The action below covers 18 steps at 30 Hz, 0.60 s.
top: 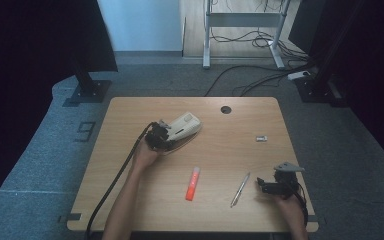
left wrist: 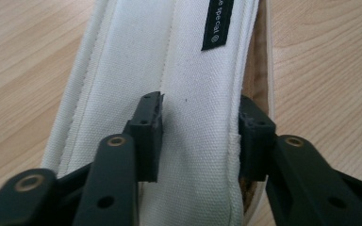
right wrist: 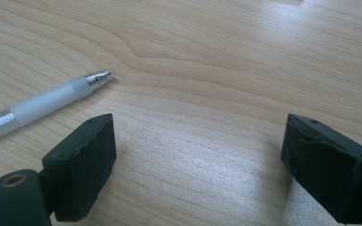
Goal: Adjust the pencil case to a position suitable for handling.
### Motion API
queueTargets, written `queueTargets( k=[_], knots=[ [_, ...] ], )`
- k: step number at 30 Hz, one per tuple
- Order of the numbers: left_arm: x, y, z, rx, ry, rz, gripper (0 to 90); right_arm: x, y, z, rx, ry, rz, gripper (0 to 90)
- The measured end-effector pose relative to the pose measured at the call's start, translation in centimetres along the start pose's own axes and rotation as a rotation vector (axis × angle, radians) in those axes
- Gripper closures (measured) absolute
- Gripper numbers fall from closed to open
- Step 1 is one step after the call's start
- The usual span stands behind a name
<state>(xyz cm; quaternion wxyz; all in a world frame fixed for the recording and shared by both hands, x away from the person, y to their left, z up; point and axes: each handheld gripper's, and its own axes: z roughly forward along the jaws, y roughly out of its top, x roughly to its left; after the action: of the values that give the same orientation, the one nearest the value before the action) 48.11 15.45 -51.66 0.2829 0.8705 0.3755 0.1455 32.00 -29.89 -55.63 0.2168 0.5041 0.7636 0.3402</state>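
Right gripper [top: 263, 184] sits low at the near right edge of the bench [top: 130, 200], jaws spread wide, nothing between them, hovering over bare wood. Its own view shows the clear pen [right wrist: 37, 106] lying just off its left jaw, tip pointing away, not touched. In the high view that pen [top: 240, 189] lies just left of the gripper, and the orange marker [top: 193, 183] lies further left near the middle, both loose on the bench.

Further back, left gripper [top: 159, 137] is on the white canvas pencil case [top: 182, 127], which lies flat on the bench left of centre toward the far side. Left gripper view: jaws are clamped across the near end of the pencil case [left wrist: 188, 70], one pad pressed on the top face, the other on the side edge by the brown opening, fabric pinched between. So grasping the case, partly closed.

Progress, as a judgement: early. Case is secured at one end, looks like it is being steadied or opened for filling. Pen and marker not picked up yet. Small silver item [top: 262, 138] lies far right on the bench, untouched, too small to identify. Left to do: right gripper takes the pen, then the marker.
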Motion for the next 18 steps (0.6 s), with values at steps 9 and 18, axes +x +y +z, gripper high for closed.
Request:
queueTargets(
  k=[9, 18],
  knots=[
    [0.0, -0.9, -1.7, 0.024, -0.080, -0.026, 67.5, 0.0, 0.0, 0.0, 0.000, -0.002, 0.000, 10.5],
    [0.1, -2.7, -3.4, -0.008, -0.140, -0.078, 70.0, 0.0, 0.0, 0.0, 0.000, -0.002, -0.001, 10.5]
  ],
)
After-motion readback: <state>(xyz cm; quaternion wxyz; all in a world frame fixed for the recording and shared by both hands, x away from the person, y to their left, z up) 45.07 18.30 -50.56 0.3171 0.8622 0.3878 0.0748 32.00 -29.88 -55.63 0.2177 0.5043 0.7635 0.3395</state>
